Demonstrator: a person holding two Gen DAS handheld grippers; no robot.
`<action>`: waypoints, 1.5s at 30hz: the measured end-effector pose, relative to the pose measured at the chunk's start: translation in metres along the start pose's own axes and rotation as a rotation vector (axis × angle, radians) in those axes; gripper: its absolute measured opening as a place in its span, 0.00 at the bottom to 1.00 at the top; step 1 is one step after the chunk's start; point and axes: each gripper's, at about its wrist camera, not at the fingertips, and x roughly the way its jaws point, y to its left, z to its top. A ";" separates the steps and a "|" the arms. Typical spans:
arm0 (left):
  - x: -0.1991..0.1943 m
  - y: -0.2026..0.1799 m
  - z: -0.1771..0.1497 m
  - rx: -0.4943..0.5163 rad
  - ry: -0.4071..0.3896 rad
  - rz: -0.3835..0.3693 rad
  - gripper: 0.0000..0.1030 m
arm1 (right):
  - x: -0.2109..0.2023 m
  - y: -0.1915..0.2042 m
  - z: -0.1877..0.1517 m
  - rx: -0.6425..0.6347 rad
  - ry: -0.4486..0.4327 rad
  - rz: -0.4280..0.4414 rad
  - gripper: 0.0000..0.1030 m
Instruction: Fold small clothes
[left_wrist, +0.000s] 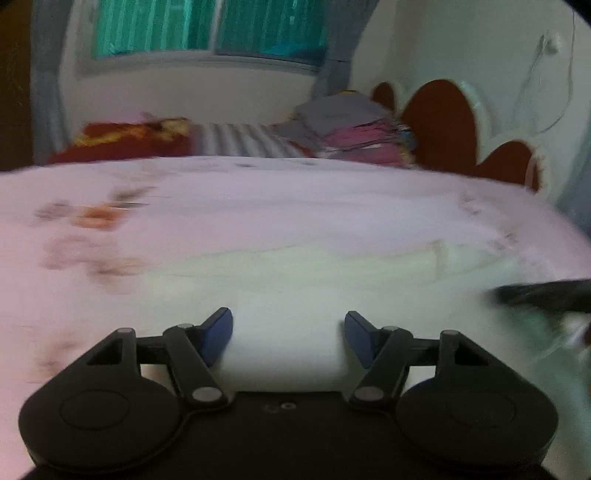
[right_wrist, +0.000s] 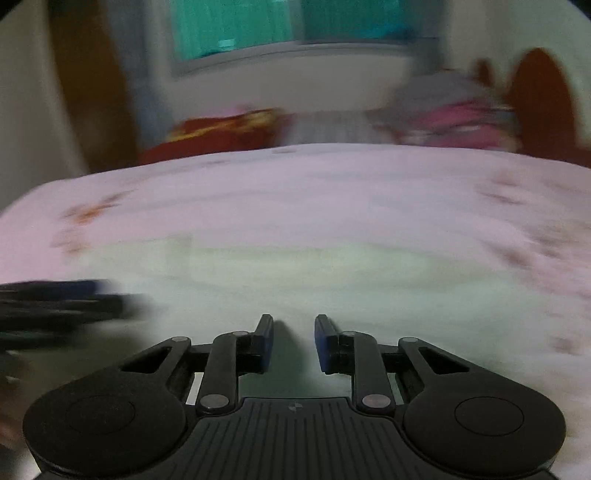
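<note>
A pale cream garment (left_wrist: 295, 280) lies flat on the pink bedsheet (left_wrist: 258, 199); it also shows in the right wrist view (right_wrist: 295, 273). My left gripper (left_wrist: 288, 332) is open and empty, just above the garment's near part. My right gripper (right_wrist: 293, 339) is open with a narrower gap, empty, also above the garment. The right gripper appears as a dark blur at the right edge of the left wrist view (left_wrist: 546, 295). The left gripper appears as a dark blur at the left edge of the right wrist view (right_wrist: 59, 299). Both views are motion-blurred.
A red patterned cloth (left_wrist: 125, 142) and a stack of folded clothes (left_wrist: 347, 125) lie at the bed's far end. A white and brown headboard (left_wrist: 443, 122) stands at the right. A window with teal curtains (left_wrist: 207, 26) is behind the bed.
</note>
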 end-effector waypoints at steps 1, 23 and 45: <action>-0.002 0.008 -0.003 0.000 0.016 0.026 0.68 | -0.007 -0.019 -0.004 0.032 -0.001 -0.044 0.22; -0.032 -0.068 -0.036 0.030 0.015 0.083 0.73 | -0.042 0.027 -0.048 0.021 -0.003 -0.024 0.23; -0.044 -0.048 -0.048 0.053 0.026 0.093 0.73 | -0.061 -0.029 -0.057 0.114 0.012 -0.171 0.23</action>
